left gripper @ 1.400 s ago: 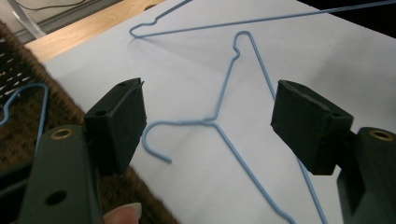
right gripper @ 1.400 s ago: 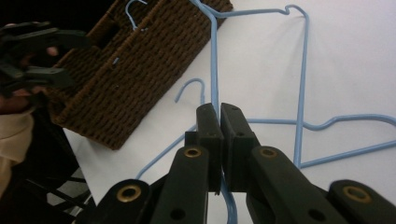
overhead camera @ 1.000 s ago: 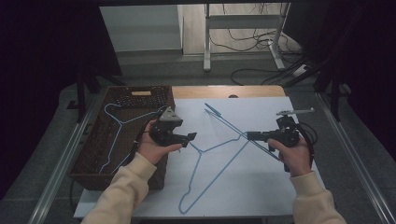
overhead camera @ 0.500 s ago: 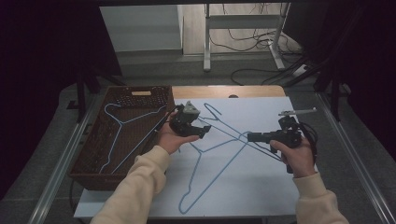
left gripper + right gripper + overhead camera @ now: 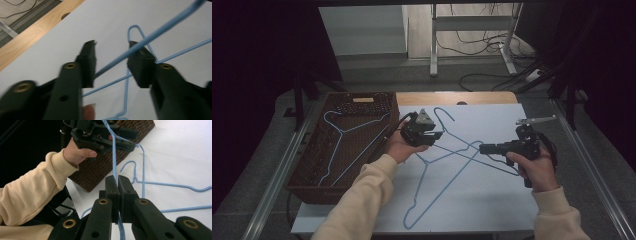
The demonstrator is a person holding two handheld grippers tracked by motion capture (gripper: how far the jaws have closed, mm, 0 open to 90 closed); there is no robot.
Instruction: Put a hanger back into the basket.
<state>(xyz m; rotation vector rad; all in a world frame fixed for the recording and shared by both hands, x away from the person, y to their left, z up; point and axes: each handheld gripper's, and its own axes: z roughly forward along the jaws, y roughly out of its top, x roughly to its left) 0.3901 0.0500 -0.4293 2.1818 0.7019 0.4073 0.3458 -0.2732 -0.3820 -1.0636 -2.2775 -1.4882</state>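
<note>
1. We see the right gripper (image 5: 484, 148) clamped on a blue wire hanger (image 5: 462, 152); in the right gripper view its jaws are pressed together with the wire (image 5: 115, 167) pinched between them.
2. That held hanger is lifted off the white table sheet (image 5: 492, 200), and its wire runs from the right gripper across to the left gripper (image 5: 432, 136).
3. The left gripper's jaws have just been closing. In the left gripper view the lifted wire (image 5: 150, 36) passes through the gap between them, close against the right-hand pad and clear of the other one. We cannot tell for sure whether that pad touches it, so we read this claw as not yet gripping.
4. A second blue hanger (image 5: 427, 175) lies flat on the white sheet beneath the grippers, its hook (image 5: 133, 28) showing beyond the left gripper's jaws.
5. At the left of the table stands a brown wicker basket (image 5: 312, 170), with a third blue hanger (image 5: 337, 135) lying inside it.
6. The person's sleeves (image 5: 357, 200) are cream-coloured and come in from the bottom of the high view.
</note>
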